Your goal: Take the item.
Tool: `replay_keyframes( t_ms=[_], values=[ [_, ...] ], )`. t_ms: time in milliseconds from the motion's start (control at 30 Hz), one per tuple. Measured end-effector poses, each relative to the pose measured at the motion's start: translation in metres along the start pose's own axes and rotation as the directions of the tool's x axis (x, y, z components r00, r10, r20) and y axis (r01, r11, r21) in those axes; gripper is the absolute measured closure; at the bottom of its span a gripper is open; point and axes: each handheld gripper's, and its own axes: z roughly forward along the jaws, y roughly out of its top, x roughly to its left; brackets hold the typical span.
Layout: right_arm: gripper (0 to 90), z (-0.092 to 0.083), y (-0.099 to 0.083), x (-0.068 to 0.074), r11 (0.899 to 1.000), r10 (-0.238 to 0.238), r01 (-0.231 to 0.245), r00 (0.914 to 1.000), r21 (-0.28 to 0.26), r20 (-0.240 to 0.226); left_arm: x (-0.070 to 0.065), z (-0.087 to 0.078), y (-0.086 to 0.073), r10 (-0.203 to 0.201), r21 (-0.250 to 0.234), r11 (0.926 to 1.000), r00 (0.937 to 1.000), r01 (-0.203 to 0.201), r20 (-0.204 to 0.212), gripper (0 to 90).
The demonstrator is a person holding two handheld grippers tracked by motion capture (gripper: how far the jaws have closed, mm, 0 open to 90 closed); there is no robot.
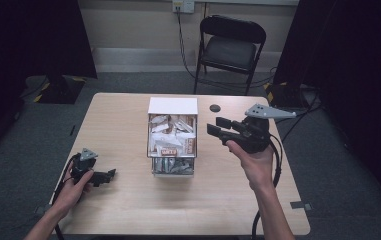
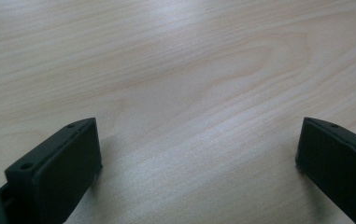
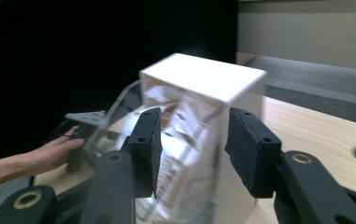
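The white-topped clear acrylic box of paper sachets (image 1: 172, 136) stands upright at the centre of the light wooden worktop (image 1: 123, 200). The right gripper (image 1: 217, 128) hovers just beside the box, fingers released and clear of it. The left gripper (image 1: 109, 174) rests on the worktop well apart from the box, fingers released and empty.

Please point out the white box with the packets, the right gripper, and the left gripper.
white box (image 1: 172, 105), high view, on its white top panel.
right gripper (image 1: 220, 126), high view, between its two fingertips.
left gripper (image 1: 111, 174), high view, between its fingertips.
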Motion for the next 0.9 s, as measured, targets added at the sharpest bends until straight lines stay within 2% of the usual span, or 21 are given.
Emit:
replay_keyframes(
  t_ms=[167,200,400,567,900],
  values=[
    [55.6,0.010,0.001,0.012,1.000,-0.026,0.027,0.9989,0.015,-0.040,0.000,0.000,0.000,0.000,0.000,1.0000,1.0000,0.000,0.000,0.0],
    [56.7,0.017,0.001,0.018,0.999,-0.039,0.040,0.9974,0.025,-0.061,0.000,0.000,0.000,0.000,0.000,1.0000,1.0000,0.000,0.000,0.0],
    [57.5,0.035,0.003,0.029,0.996,-0.073,0.079,0.9914,0.052,-0.109,0.000,0.000,0.000,0.000,0.000,1.0000,1.0000,0.000,0.000,0.0],
    [58.4,0.051,0.004,0.032,0.992,-0.090,0.101,0.9877,0.082,-0.128,0.000,0.000,0.000,0.000,0.000,1.0000,1.0000,0.000,0.000,0.0],
    [59.7,0.074,-0.005,0.034,0.987,-0.095,0.114,0.9832,0.116,-0.156,0.000,0.000,0.000,0.000,0.000,1.0000,1.0000,0.000,0.000,0.0]
  ],
)
